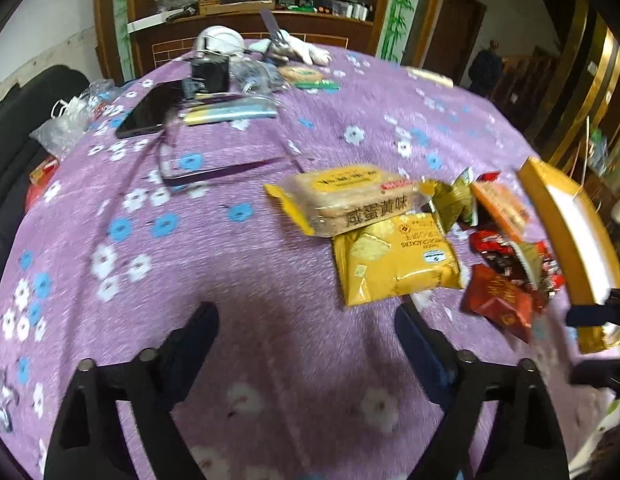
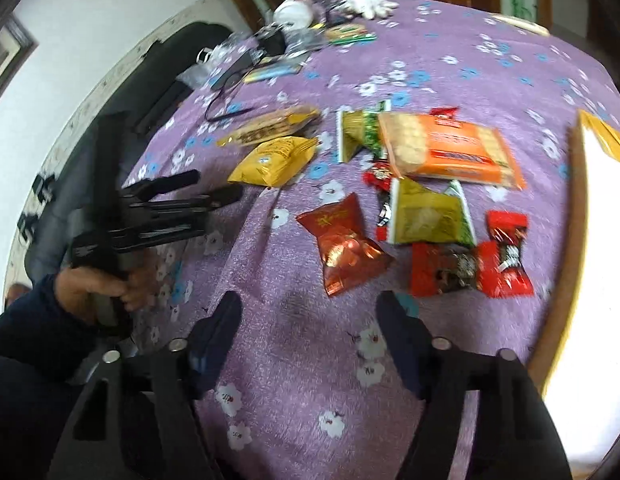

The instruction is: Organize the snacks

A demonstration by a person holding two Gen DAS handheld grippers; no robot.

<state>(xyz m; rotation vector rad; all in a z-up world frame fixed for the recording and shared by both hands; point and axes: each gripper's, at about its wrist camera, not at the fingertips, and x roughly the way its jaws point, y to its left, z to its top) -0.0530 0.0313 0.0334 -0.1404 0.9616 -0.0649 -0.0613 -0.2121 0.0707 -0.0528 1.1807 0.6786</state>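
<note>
**Lighting and Picture Quality**

Even, moderate light is falling across the purple tablecloth [image 1: 238,264] in both views. Soft shadows are lying just ahead of the near gripper fingers [image 1: 198,336]. Glare is washing out the white inside of the gold-edged box [image 2: 590,240] at the right, and foil snack packets [image 2: 346,244] are throwing small highlights. Motion blur is smearing both pictures, most strongly at the right and near edges. Fisheye distortion is bulging the table and bending the far wall. Dark vignetting is filling the corners. The far room is staying dim.
</note>
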